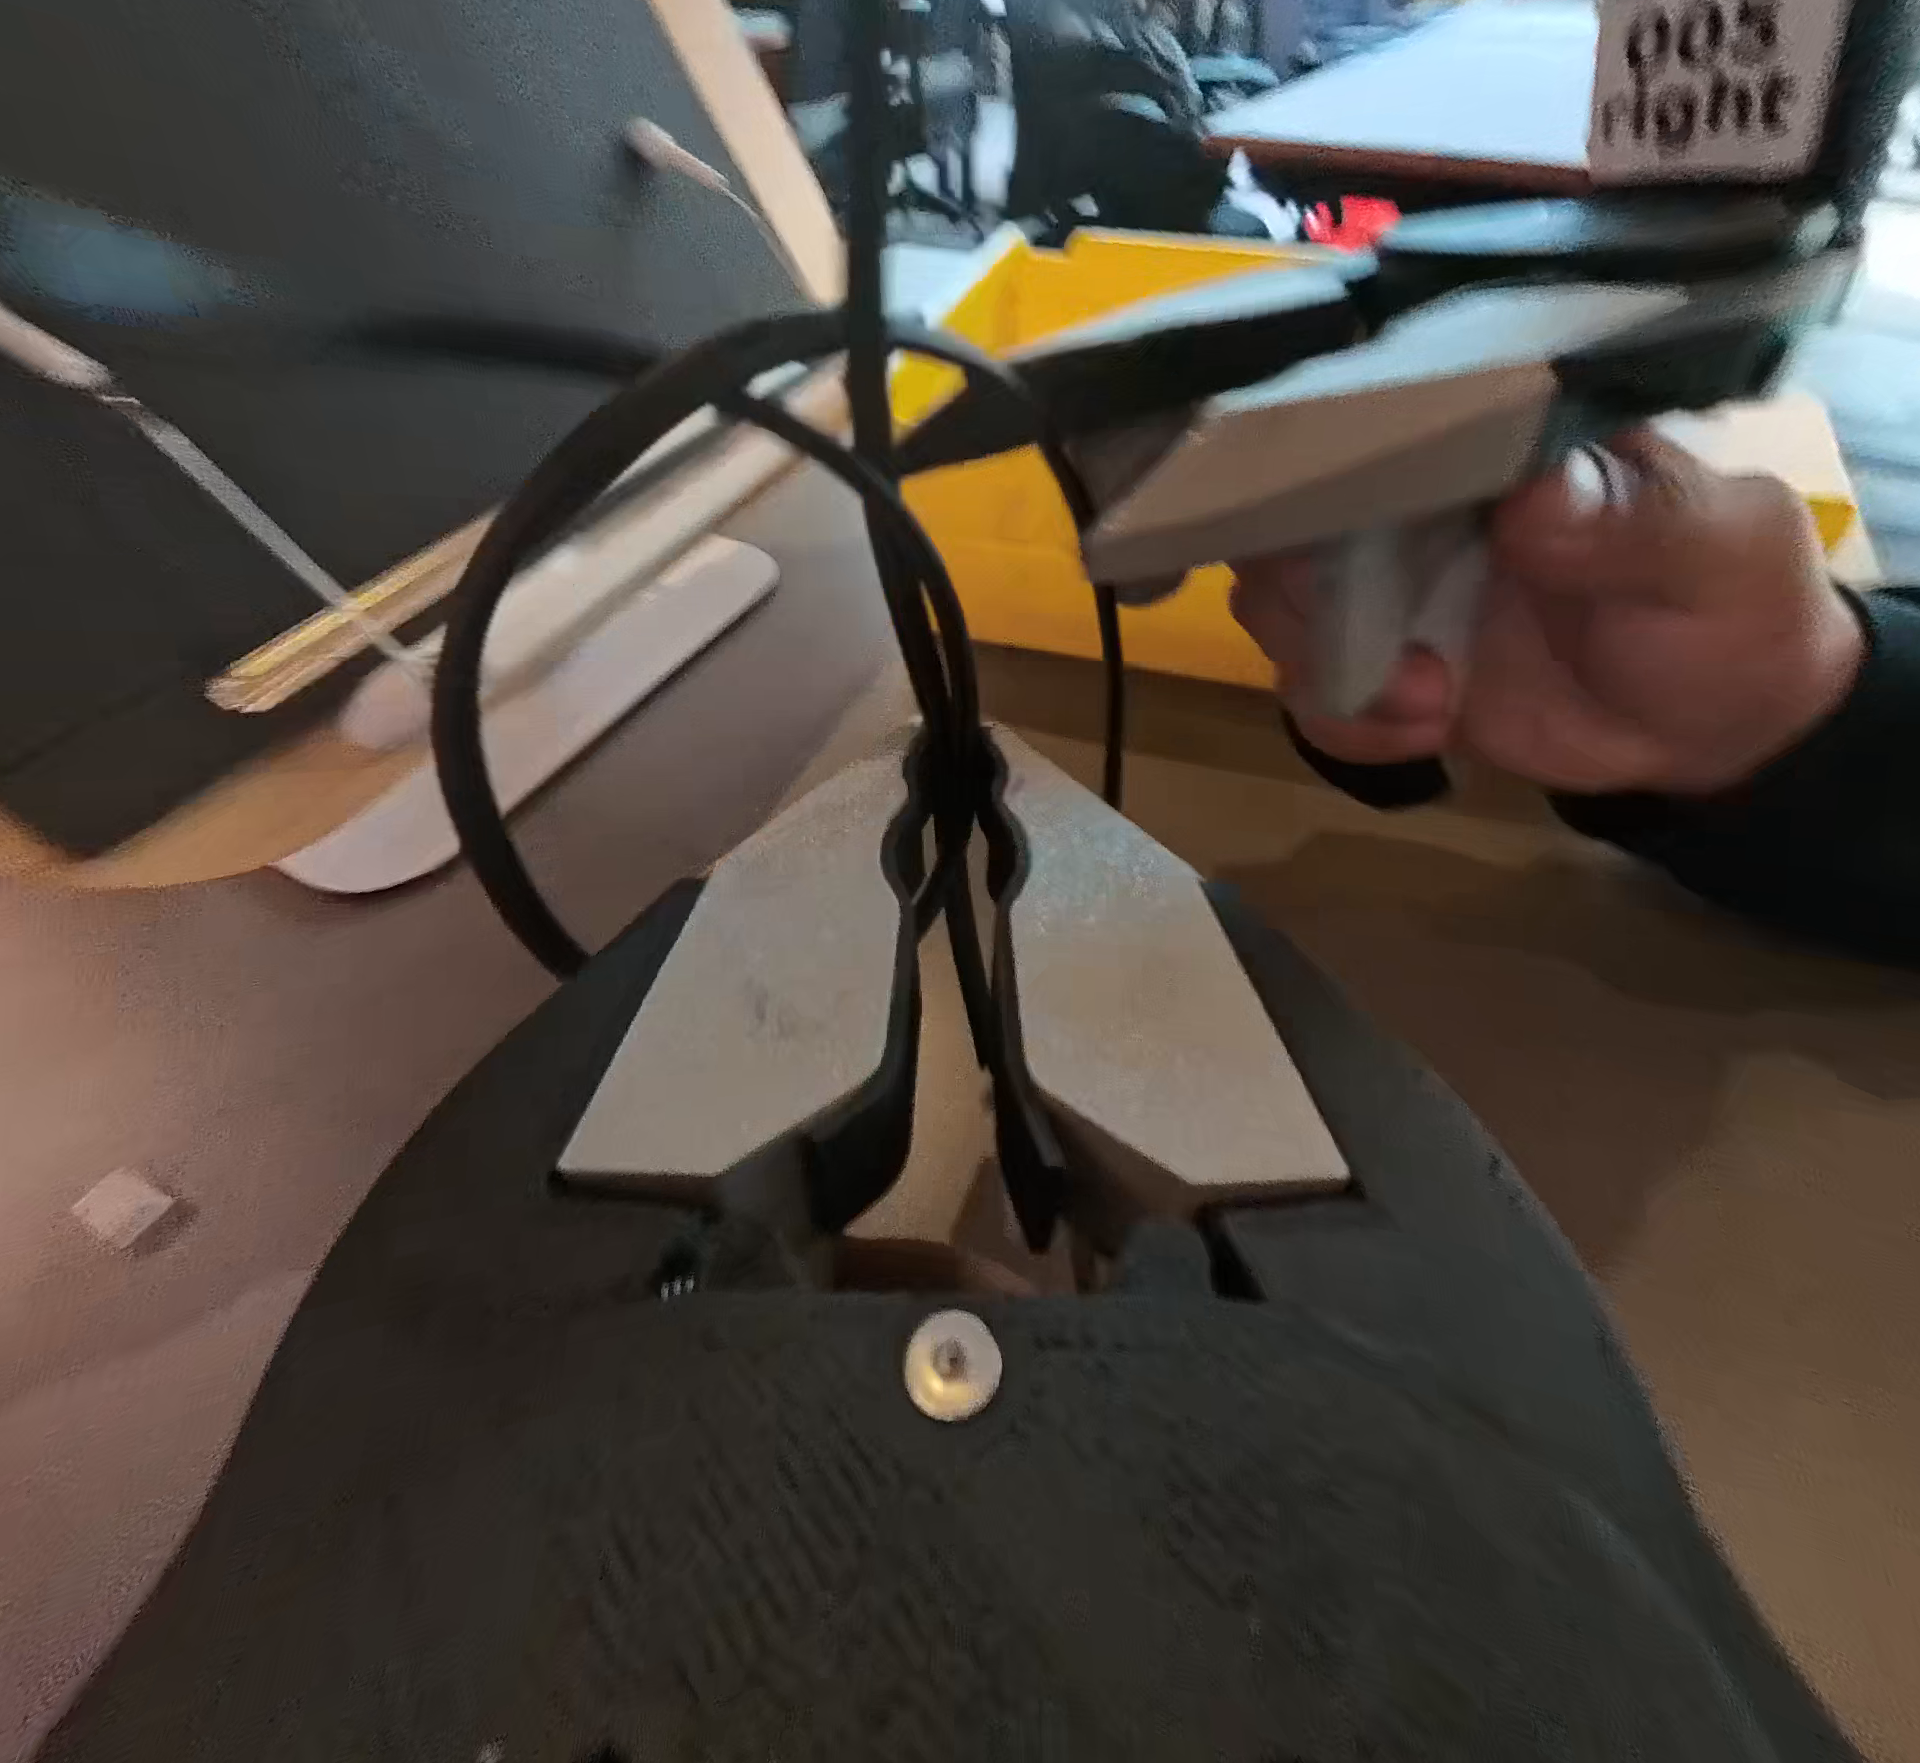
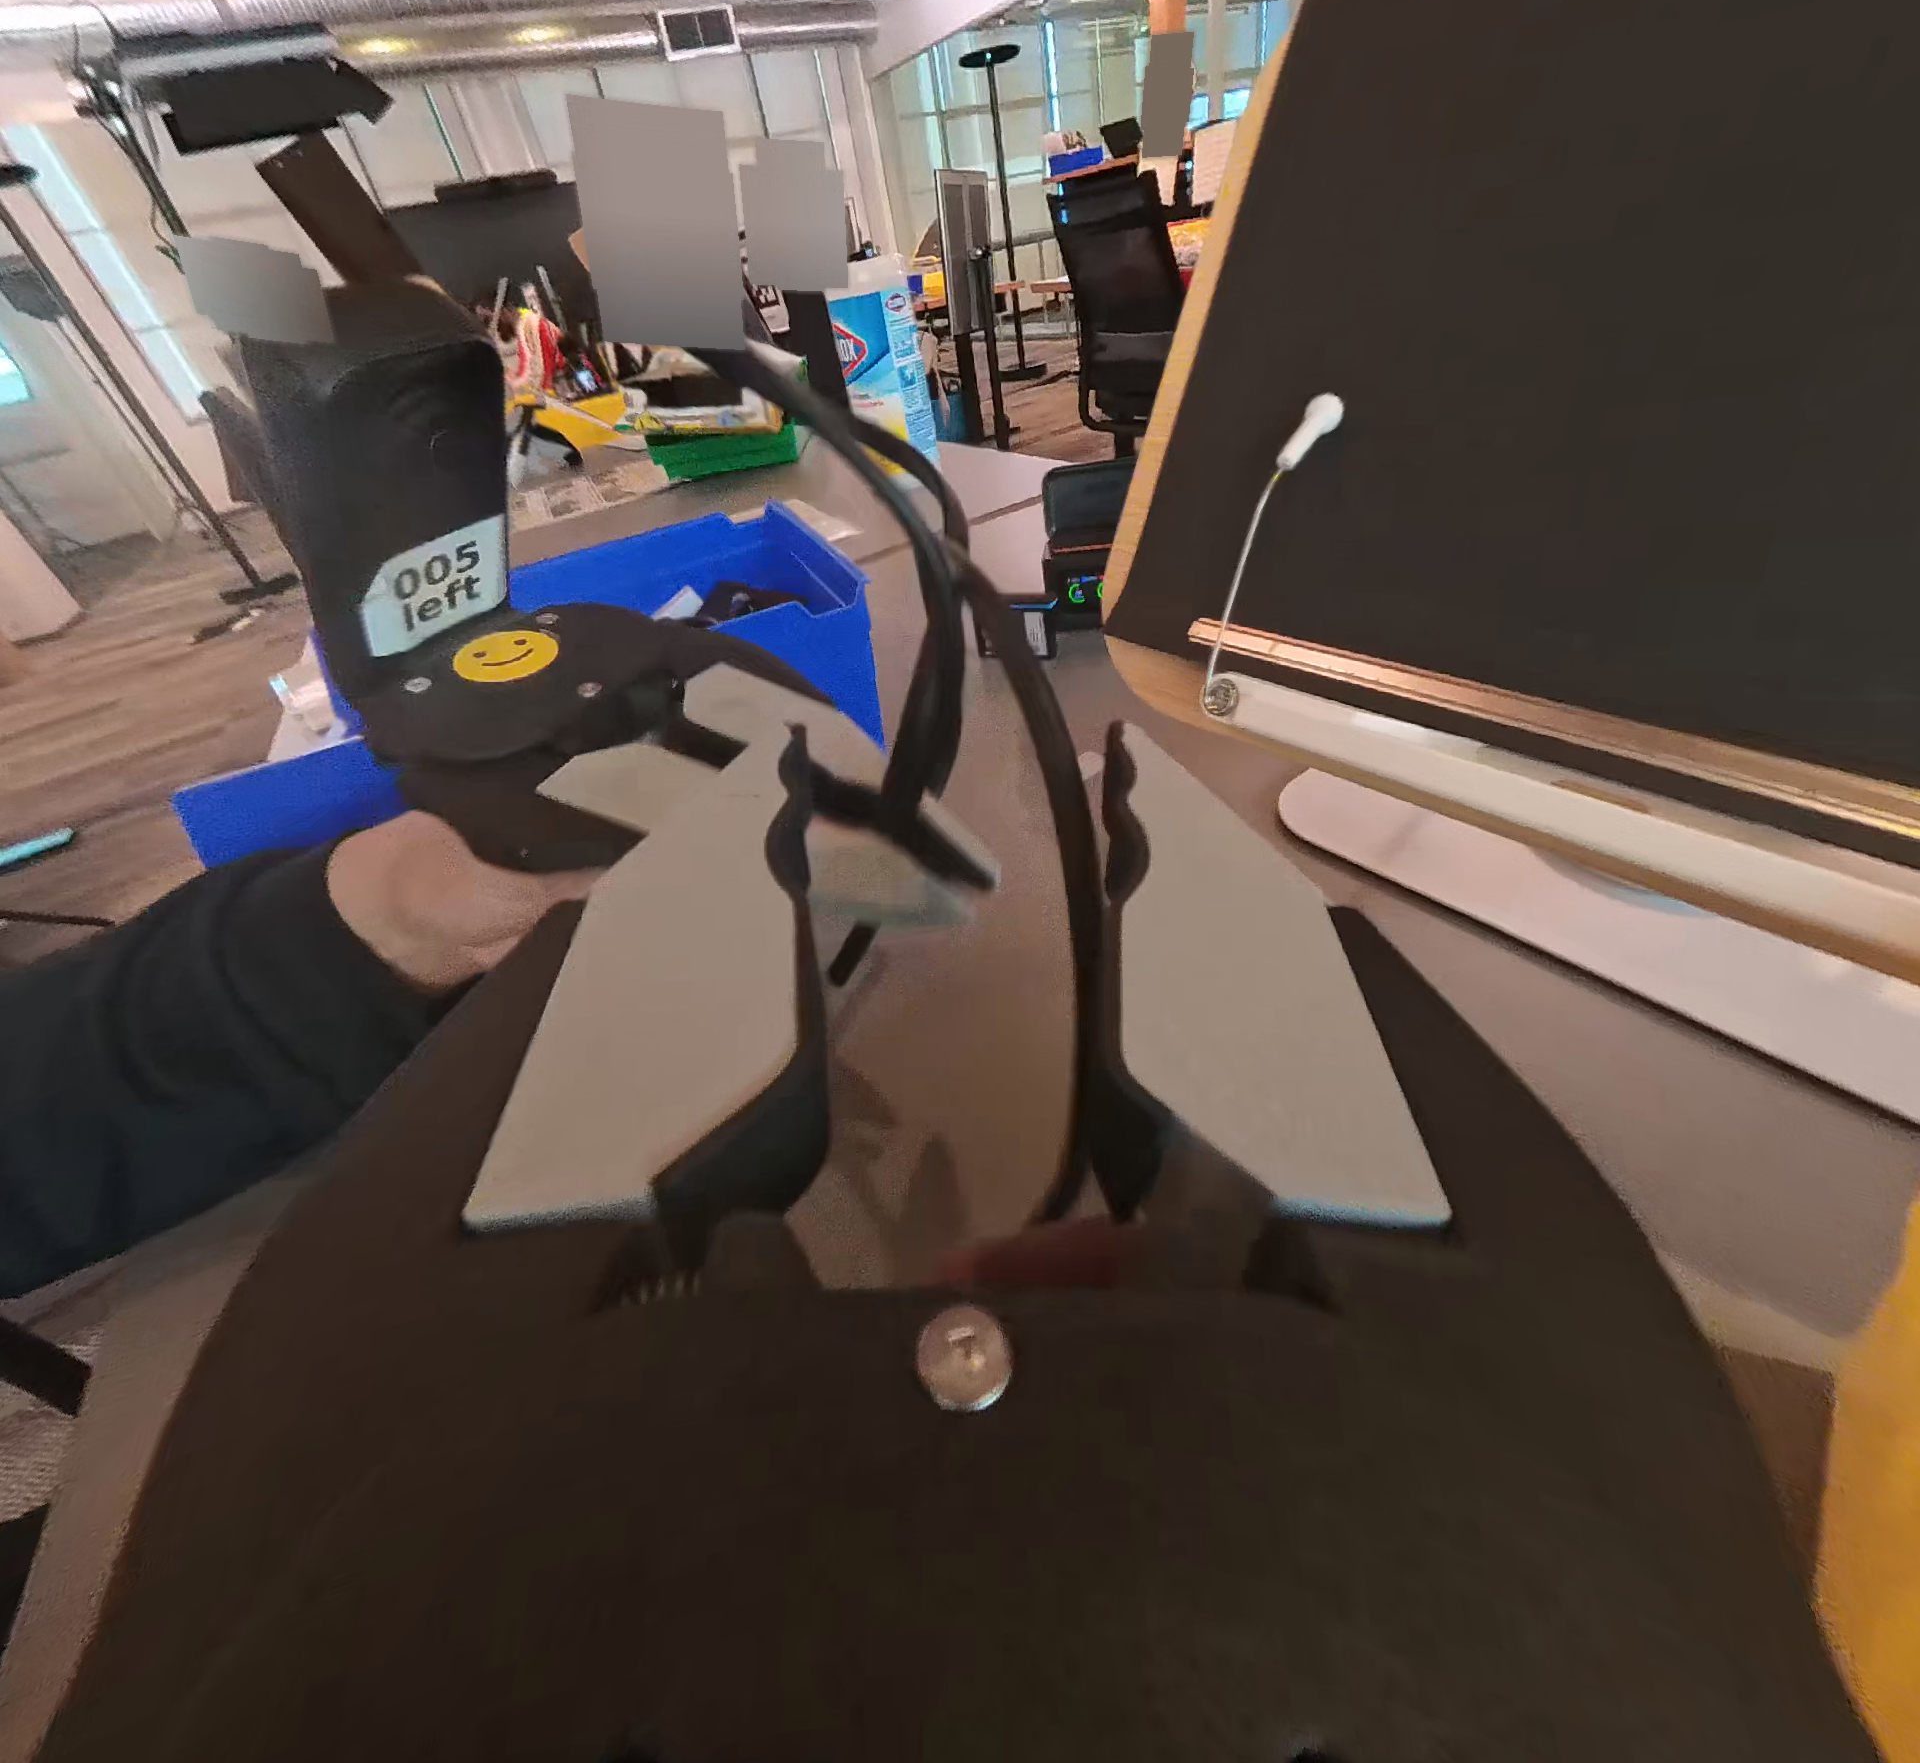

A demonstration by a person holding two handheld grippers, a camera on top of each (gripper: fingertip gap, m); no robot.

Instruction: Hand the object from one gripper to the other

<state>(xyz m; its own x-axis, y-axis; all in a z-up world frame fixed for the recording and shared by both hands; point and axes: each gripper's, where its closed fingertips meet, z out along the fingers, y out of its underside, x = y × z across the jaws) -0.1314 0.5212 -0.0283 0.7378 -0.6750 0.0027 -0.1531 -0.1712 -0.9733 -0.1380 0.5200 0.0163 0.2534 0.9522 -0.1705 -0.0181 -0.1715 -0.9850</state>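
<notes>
- The black cable ties [image 1: 940, 633] are held above the counter [image 1: 1455, 1038], pinched in the left gripper [image 1: 951, 768] jaws; their upper ends are cut off.
- The right gripper [image 2: 956, 778] jaws are spread around one looped strand.
- A yellow bin [image 1: 997, 518] is partly hidden behind the right gripper.

Cable ties [image 1: 894, 591]: top strand was cut off by upper edge.
Right gripper [image 1: 1049, 425]: fingertips were motion-blurred.
</notes>
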